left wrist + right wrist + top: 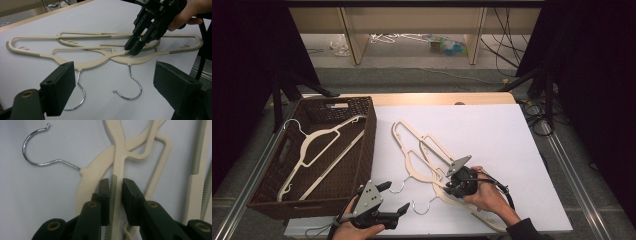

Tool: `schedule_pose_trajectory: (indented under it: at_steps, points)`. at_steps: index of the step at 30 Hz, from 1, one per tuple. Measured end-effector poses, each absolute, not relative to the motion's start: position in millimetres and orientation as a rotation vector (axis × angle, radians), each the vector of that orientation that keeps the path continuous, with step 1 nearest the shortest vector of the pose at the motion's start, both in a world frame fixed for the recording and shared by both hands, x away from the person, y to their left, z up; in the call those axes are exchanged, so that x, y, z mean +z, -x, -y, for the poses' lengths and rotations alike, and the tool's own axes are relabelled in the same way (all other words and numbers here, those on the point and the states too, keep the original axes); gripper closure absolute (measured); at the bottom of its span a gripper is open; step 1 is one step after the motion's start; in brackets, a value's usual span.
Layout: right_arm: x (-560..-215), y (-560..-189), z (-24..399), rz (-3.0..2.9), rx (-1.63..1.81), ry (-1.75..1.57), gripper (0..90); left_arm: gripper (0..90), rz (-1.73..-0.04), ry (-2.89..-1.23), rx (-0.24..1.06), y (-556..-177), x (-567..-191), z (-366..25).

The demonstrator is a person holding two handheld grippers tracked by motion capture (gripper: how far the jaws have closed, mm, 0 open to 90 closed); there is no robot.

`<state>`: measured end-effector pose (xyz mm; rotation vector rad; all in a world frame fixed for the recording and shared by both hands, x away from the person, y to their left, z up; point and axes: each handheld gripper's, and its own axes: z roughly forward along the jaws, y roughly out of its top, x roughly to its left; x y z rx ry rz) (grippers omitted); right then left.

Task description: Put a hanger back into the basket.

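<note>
While the left gripper (388,197) is being held idle at the lower centre of the high view, its jaws standing wide apart with nothing between them, the right gripper (451,186) is being pressed onto the upper hanger (117,157) of the crossed pair. In the right gripper view its jaws are being kept nearly closed on a cream arm of that hanger, which is still lying flat on the white board (492,130). The lower hanger (92,173) is being pinned beneath the gripped one where their arms cross, so it is judged that the two may drag together when lifted.

One hanger (319,150) is already lying in the woven basket (371,125) at the left of the frame; two are judged as left to be moved. Open room is being offered between the pair and the basket's right wall, which must be cleared on the way in. The metal hooks (422,206) are lying close to the board's lower edge, just beside the left gripper. Further up the frame, bare board is being left free toward the far edge.
</note>
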<state>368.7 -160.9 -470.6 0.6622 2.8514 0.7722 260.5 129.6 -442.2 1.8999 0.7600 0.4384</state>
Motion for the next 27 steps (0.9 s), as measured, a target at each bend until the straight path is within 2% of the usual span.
schedule_pose_trajectory:
  at_steps: [3,10,27]
  points:
    - [-471,-369,158,-2.85,0.764,-0.716,73.6,18.0,-0.761,-1.903,0.44,-260,-442,-130]
    - [-469,-369,152,-2.856,0.701,-0.723,73.5,18.2,-0.75,-1.904,0.436,-261,-443,-129]
    - [-465,-371,145,-2.864,0.613,-0.792,79.1,19.5,-0.752,-1.9,0.445,-261,-442,-131]
